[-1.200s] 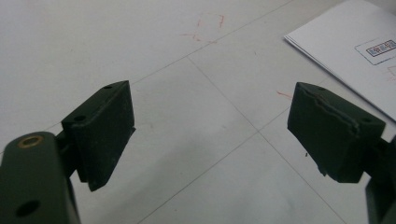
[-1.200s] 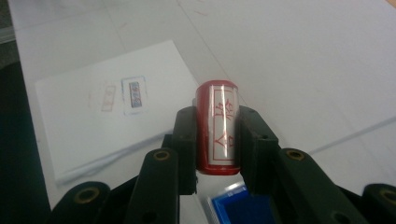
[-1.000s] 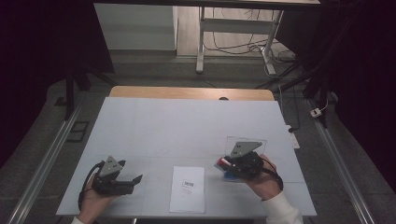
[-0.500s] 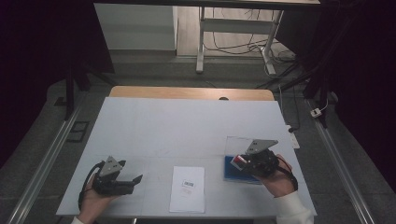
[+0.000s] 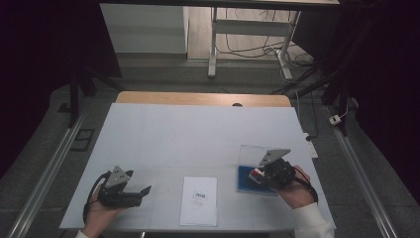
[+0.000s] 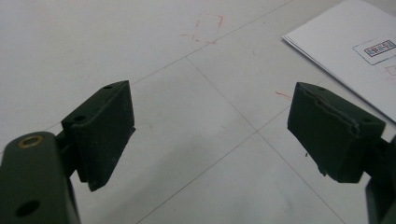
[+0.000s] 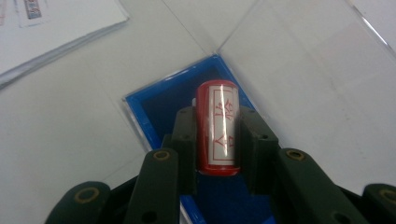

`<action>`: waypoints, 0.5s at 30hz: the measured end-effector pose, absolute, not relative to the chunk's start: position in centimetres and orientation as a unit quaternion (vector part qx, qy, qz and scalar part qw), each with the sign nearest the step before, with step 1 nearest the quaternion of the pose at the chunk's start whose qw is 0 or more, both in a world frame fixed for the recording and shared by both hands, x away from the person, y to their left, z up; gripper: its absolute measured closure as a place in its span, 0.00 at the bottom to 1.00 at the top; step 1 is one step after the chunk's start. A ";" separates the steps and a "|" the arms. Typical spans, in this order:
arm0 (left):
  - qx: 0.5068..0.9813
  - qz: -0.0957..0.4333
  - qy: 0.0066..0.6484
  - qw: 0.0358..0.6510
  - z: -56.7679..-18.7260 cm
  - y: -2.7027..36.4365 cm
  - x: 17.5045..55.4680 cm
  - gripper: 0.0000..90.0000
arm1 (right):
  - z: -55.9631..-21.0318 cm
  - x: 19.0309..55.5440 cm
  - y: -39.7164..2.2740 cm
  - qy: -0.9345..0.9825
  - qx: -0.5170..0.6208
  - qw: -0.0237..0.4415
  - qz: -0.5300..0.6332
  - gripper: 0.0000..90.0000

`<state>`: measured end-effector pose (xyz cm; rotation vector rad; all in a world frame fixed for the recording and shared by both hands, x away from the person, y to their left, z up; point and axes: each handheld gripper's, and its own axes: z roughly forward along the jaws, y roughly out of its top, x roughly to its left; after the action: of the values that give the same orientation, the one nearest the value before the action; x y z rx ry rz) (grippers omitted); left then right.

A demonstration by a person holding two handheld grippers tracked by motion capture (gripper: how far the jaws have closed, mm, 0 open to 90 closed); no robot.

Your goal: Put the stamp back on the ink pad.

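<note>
Left gripper (image 5: 143, 190): rests on the white table top (image 5: 198, 134) near the front-left edge, held in the person's left hand (image 5: 99, 215), pointing toward the middle of the table. In the left gripper view its two black jaws stand wide apart with nothing between them, only bare table surface with thin seam lines and a faint red pencilled outline (image 6: 205, 29) farther off.

Centre: a white sheet of printed paper with a small boxed label (image 5: 199, 200) lies flat near the front edge, between the two grippers and touching neither. Its corner appears at the upper right of the left gripper view (image 6: 355, 51) and the upper left of the right gripper view (image 7: 51, 28).

Right gripper (image 5: 256, 175): held in the person's right hand (image 5: 292, 191), white sleeve at the wrist. Jaws are closed on a red cylindrical stamp with a white label bearing red characters (image 7: 219, 128); pads press its two sides, the stamp lying lengthwise between them.

The stamp sits over the blue-lined shallow tray of an open case (image 7: 159, 107); whether it touches the lining I cannot tell. The case's clear plastic lid (image 7: 299, 70) lies opened flat beyond the tray, on the table. In the high view the blue tray (image 5: 245, 181) is at front-right, well apart from the paper.
</note>
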<state>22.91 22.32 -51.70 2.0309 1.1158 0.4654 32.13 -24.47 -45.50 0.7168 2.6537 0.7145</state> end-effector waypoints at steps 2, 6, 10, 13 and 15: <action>0.795 0.183 0.437 0.378 -51.7 22.3 22.9 0.17 | -45.6 32.2 -24.6 0.924 0.251 0.155 0.243 0.77; 0.796 0.183 0.437 0.377 -51.7 22.2 22.9 0.17 | -46.0 32.4 -24.5 0.927 0.252 0.161 0.226 0.77; 0.796 0.183 0.437 0.377 -51.7 22.3 22.9 0.17 | -46.5 32.6 -24.4 0.929 0.252 0.161 0.219 0.77; 0.796 0.183 0.437 0.378 -51.7 22.3 22.9 0.17 | -46.5 32.7 -24.5 0.929 0.253 0.160 0.220 0.77; 0.796 0.182 0.437 0.378 -51.7 22.2 22.9 0.17 | -46.5 32.6 -24.4 0.929 0.251 0.162 0.220 0.77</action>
<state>22.91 22.23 -51.70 2.0343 1.1163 0.4663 32.64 -24.43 -46.52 0.7169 2.6507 0.6268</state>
